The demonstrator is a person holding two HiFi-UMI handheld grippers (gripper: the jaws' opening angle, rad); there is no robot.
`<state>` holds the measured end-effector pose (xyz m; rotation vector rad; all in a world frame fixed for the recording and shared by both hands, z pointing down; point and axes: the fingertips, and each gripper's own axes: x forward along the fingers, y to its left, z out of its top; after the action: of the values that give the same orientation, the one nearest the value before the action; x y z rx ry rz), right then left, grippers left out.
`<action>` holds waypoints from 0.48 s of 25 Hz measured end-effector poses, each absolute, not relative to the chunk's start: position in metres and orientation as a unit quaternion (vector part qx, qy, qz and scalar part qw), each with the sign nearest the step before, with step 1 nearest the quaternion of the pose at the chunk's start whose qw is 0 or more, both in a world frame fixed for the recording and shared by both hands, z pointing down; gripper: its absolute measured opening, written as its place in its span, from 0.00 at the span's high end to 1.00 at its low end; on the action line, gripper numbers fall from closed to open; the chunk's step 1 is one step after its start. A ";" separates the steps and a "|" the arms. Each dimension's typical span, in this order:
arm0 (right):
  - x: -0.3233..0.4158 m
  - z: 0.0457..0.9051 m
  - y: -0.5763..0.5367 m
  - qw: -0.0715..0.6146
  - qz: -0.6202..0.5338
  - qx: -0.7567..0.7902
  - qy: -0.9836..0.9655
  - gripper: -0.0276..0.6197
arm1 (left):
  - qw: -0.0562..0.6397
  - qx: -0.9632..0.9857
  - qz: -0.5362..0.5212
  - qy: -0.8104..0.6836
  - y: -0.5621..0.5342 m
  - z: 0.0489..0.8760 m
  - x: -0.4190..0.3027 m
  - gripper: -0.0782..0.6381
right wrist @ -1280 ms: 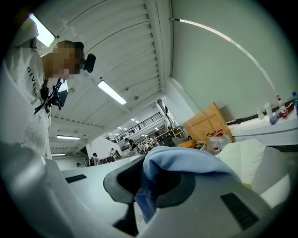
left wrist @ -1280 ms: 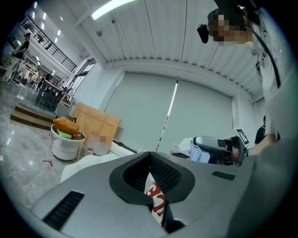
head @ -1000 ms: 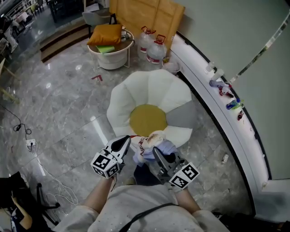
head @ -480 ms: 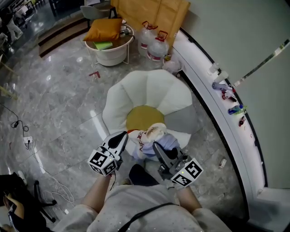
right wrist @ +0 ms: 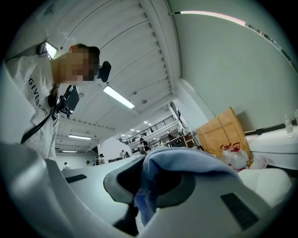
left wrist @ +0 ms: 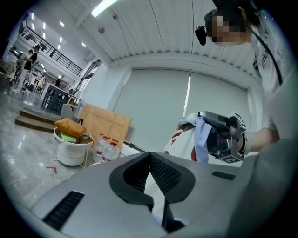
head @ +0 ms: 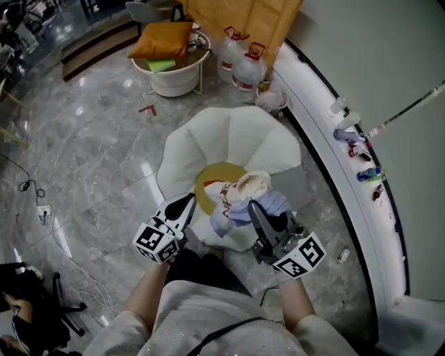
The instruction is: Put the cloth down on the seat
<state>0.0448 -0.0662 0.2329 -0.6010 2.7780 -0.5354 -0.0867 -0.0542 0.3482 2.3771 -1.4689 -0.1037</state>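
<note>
The seat (head: 236,132) is a flower-shaped cushion with white petals, one grey petal and a yellow centre (head: 211,184). A bunched cloth (head: 245,197), white with red print and a pale blue part, hangs over the seat's near side and covers part of the centre. My left gripper (head: 189,201) is shut on the cloth's white edge (left wrist: 156,193), at its left. My right gripper (head: 254,207) is shut on the blue part (right wrist: 153,186), at its right. The left gripper view shows the bundle (left wrist: 186,139) against the right gripper (left wrist: 219,135).
Beyond the seat stand a round white side table (head: 170,80) with an orange cushion (head: 164,38), two water bottles (head: 242,66) and a cardboard sheet (head: 240,19). A curved white ledge (head: 327,149) with small bottles runs along the right. Cables (head: 42,212) lie on the marble floor at left.
Both grippers have carried the cloth forward, from in front of the seat's near edge to over its near petals and yellow centre. Neither grip has changed.
</note>
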 end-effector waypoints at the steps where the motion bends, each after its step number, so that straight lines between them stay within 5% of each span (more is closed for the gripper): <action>1: 0.045 0.232 -0.074 0.128 -0.183 -0.209 0.952 0.86 | 0.171 0.837 -0.036 -0.518 -0.059 0.351 -0.089 0.87; 12: 0.034 0.231 -0.149 0.151 -0.166 -0.258 0.940 0.86 | 0.192 0.845 -0.035 -0.498 -0.124 0.384 -0.117 0.87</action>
<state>0.0338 -0.1492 0.2310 -0.7406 2.6975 -0.4766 -0.1166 -0.1236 0.3842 2.3713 -1.3979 -0.0983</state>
